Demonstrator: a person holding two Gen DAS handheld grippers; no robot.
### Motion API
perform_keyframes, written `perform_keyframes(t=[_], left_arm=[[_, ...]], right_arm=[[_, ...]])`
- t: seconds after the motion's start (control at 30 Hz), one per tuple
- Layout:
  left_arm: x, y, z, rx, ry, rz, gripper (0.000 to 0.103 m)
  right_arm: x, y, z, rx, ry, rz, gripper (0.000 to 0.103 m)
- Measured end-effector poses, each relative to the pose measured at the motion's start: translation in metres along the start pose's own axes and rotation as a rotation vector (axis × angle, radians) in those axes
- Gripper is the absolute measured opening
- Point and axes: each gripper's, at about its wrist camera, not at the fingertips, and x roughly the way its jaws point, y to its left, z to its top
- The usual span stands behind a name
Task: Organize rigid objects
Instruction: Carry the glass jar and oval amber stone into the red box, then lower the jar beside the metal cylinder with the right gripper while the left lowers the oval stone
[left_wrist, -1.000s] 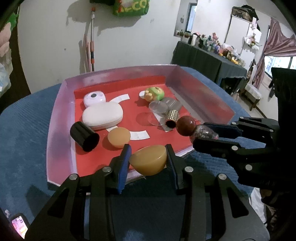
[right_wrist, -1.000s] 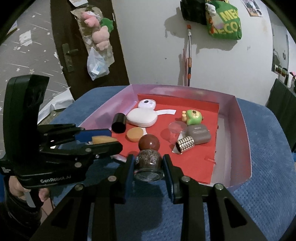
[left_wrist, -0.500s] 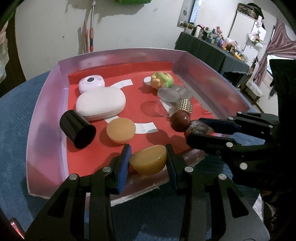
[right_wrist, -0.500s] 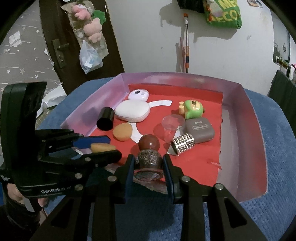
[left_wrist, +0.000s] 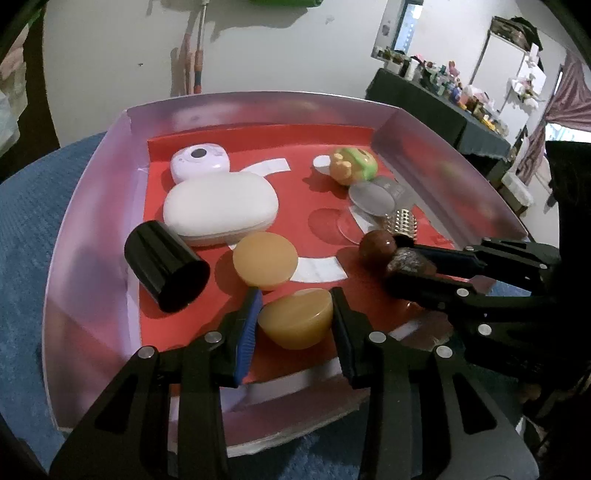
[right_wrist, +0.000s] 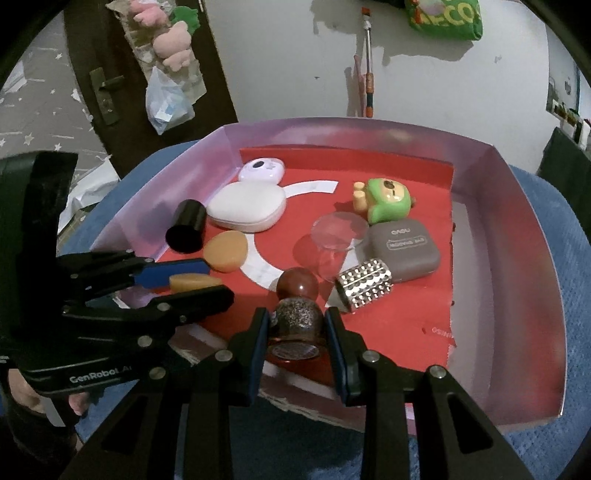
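My left gripper (left_wrist: 295, 317) is shut on an amber dome-shaped piece (left_wrist: 295, 323) and holds it over the near part of the pink tray (left_wrist: 85, 206) with its red floor. It also shows in the right wrist view (right_wrist: 192, 282). My right gripper (right_wrist: 297, 325) is shut on a small glitter bottle with a brown ball cap (right_wrist: 297, 302), over the tray's near edge; the bottle also shows in the left wrist view (left_wrist: 391, 251). The two grippers are side by side, the right one to the right of the left.
In the tray lie a second amber dome (left_wrist: 265, 260), a black cylinder (left_wrist: 166, 269), a white oval case (left_wrist: 221, 208), a lilac round case (left_wrist: 199, 162), a green toy (right_wrist: 388, 199), a clear lid (right_wrist: 338, 230), a grey case (right_wrist: 404, 247) and a studded metal roller (right_wrist: 365, 290). Blue cloth (right_wrist: 576, 258) lies under the tray.
Both grippers have moved forward over the tray's near edge with their objects still held. The tray contents look larger and closer.
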Motion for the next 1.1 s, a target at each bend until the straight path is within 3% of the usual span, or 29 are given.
perform_keyframes(t=[0.33,0.7,1.1], left_arm=[[0.003,0.002,0.004,-0.015,-0.002,0.017,0.035],[0.004,0.003,0.005,-0.03,-0.005,0.02,0.035],[0.008,0.002,0.009,-0.032,-0.014,0.073,0.035]], right_arm=[[0.006,-0.01,0.002,0.028,-0.016,-0.05,0.033],[0.007,-0.01,0.001,0.053,-0.018,-0.039,0.033],[0.003,-0.014,0.0,0.068,-0.037,-0.083,0.033]])
